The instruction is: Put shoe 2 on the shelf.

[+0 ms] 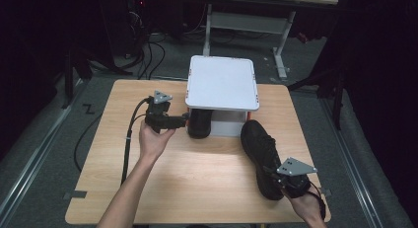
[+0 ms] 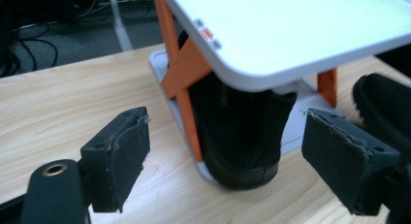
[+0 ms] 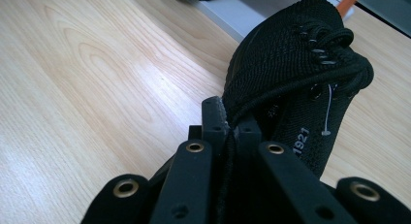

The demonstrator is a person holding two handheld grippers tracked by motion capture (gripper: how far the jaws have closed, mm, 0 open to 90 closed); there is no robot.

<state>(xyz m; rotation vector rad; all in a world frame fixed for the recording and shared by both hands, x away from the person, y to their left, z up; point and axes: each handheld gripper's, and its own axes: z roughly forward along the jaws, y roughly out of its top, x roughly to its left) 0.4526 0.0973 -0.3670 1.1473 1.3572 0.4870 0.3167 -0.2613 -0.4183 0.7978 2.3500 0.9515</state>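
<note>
the right gripper (image 1: 285, 184) is clamped tight on the collar of the loose shoe (image 1: 262, 156), which lies on the table (image 1: 197, 183) just right of the rack (image 1: 222, 82), likely so it can be dragged or lifted towards the rack. the left gripper (image 1: 185, 120) stands wide open and empty, facing the second shoe (image 1: 199, 122) tucked under the rack's white top. the right gripper view shows the pinch on the fabric and laces; the left gripper view shows the orange struts (image 2: 186, 83) framing the stowed shoe.
</note>
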